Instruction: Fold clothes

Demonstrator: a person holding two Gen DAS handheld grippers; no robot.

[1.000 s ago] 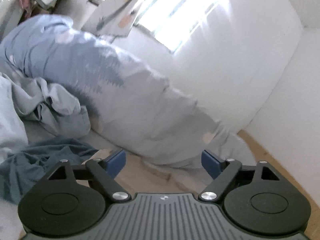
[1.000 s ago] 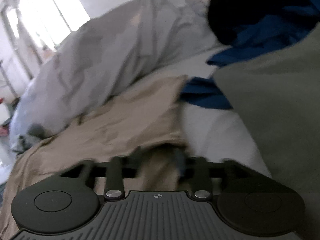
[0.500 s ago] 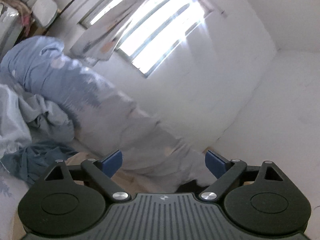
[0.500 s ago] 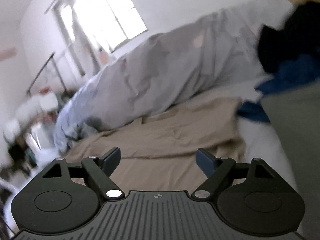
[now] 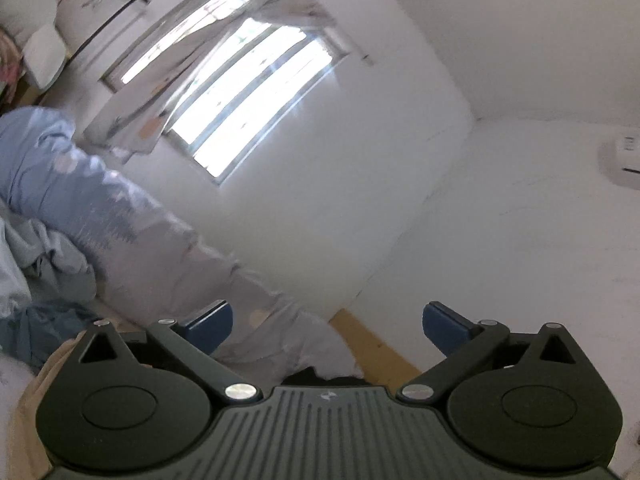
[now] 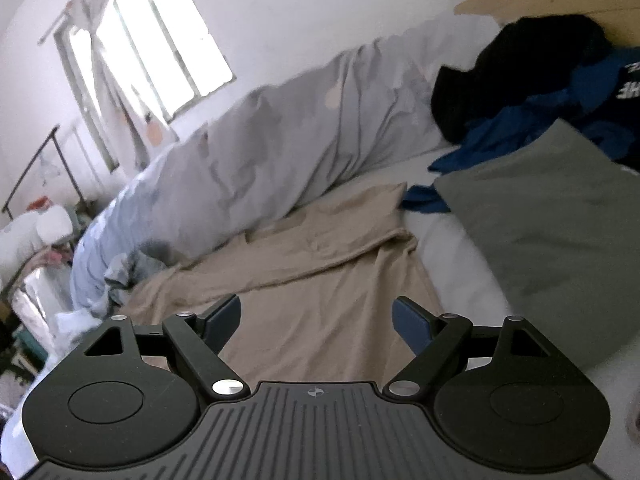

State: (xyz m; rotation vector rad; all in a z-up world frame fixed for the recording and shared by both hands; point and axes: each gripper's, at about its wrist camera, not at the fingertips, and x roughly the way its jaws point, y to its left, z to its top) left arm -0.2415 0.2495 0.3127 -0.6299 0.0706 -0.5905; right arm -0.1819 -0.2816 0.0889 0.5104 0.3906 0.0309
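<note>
Beige cotton garment (image 6: 320, 280) lay flat on bed, 12 o'clock from right gripper (image 6: 316, 322); long axis 8-to-2. Both grippers released, empty; left gripper (image 5: 326, 326), jaws just widened, faced wall.

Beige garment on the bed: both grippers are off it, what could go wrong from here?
1. The beige garment lies wrinkled with a ridge across it, so the next fold may come out crooked.
2. The blue clothes touch its far corner beside the grey garment; a grab there might snag them.
3. The left gripper, its jaws just opened with nothing between them, faces the wall and window, so the garment is barely in its view.
</note>
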